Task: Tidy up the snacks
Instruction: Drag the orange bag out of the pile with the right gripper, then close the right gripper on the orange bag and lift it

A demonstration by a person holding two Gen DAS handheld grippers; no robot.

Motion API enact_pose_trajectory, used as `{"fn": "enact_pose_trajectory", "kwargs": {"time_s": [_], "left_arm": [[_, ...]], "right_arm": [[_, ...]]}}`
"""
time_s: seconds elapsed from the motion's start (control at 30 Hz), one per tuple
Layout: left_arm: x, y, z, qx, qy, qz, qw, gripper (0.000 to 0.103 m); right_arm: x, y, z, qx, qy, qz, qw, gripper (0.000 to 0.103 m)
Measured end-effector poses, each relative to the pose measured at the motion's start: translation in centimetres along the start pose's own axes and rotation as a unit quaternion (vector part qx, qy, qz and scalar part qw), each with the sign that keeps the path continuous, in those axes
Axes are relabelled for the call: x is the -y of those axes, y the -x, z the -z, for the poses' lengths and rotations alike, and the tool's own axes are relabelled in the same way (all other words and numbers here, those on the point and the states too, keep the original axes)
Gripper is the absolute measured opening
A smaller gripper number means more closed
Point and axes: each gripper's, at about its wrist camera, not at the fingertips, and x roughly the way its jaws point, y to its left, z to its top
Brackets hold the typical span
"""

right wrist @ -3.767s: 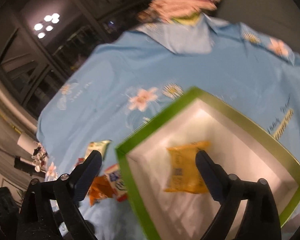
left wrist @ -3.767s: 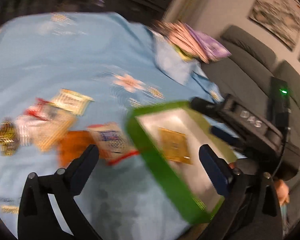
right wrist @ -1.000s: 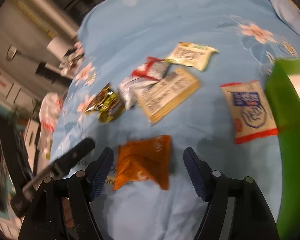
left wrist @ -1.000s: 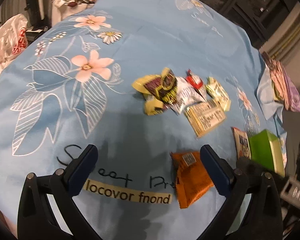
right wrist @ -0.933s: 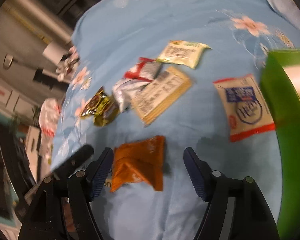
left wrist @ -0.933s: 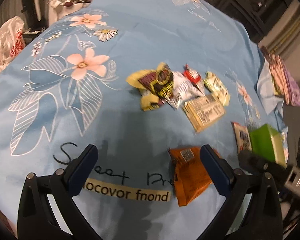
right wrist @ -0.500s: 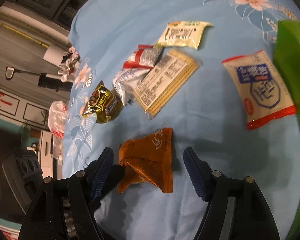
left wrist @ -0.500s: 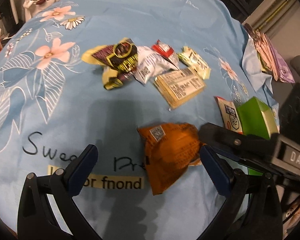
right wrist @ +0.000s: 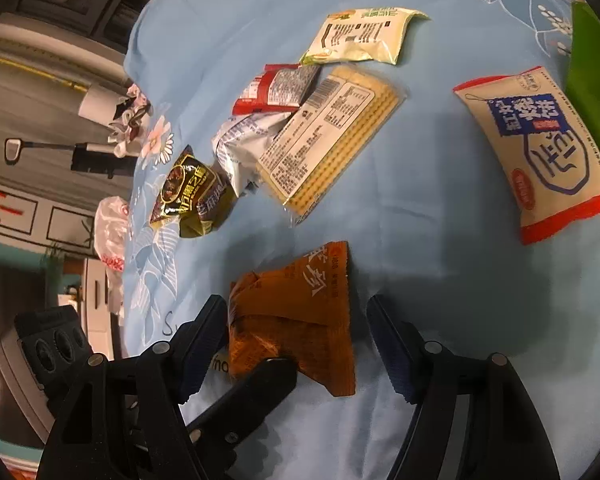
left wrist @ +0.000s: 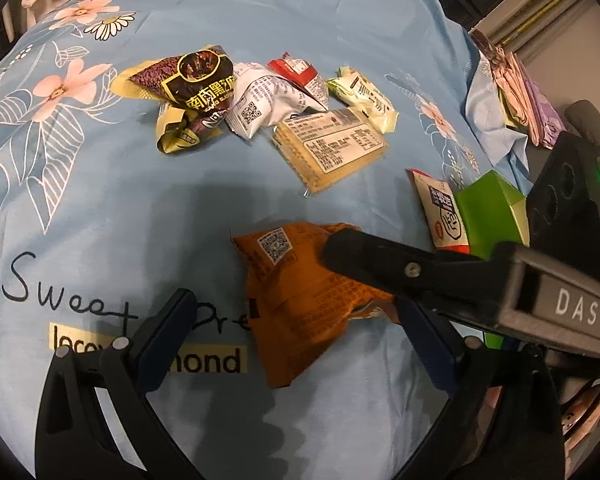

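An orange snack packet [left wrist: 300, 300] lies on the blue flowered cloth; it also shows in the right wrist view [right wrist: 296, 316]. My left gripper [left wrist: 296, 344] is open, its fingers on either side of the packet's near end. My right gripper [right wrist: 296, 344] is open, its fingers astride the same packet; one right finger [left wrist: 380, 256] lies over the packet's far side. A green box [left wrist: 492, 208] stands at the right. A white-and-red packet [right wrist: 540, 156] lies beside the box.
A cluster of packets lies beyond: a brown-yellow one [left wrist: 192, 92], a white crumpled one [left wrist: 268, 104], a red one [left wrist: 300, 76], a pale green one [left wrist: 364, 96] and a clear cracker pack [left wrist: 332, 148]. Folded pink and purple cloths [left wrist: 520, 96] lie at the far right.
Both grippers have closed in on the orange packet, which now sits between the fingers of each. The right gripper has come from the green box to the packet.
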Motion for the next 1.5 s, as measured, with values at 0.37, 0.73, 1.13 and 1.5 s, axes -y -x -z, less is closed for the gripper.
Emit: {"fn": "enact_pose_trajectory", "kwargs": {"time_s": [0.37, 0.73, 1.13, 1.5], "left_arm": [[0.4, 0.1, 0.2, -0.002, -0.004, 0.023, 0.9997, 0.091], [1.4, 0.7, 0.4, 0.011, -0.025, 0.040, 0.9988, 0.084], [2.2, 1.5, 0.3, 0.043, -0.051, 0.041, 0.9969, 0.080], [2.8, 2.2, 0.4, 0.075, -0.070, 0.038, 0.9940, 0.080]], "right_arm": [[-0.1, -0.3, 0.1, -0.004, -0.004, -0.017, 1.000, 0.073], [-0.7, 0.0, 0.4, 0.004, 0.006, -0.022, 1.000, 0.073], [-1.5, 0.8, 0.4, 0.030, 0.036, -0.013, 0.999, 0.069], [-2.1, 1.8, 0.5, 0.061, 0.058, -0.011, 0.996, 0.069]]}}
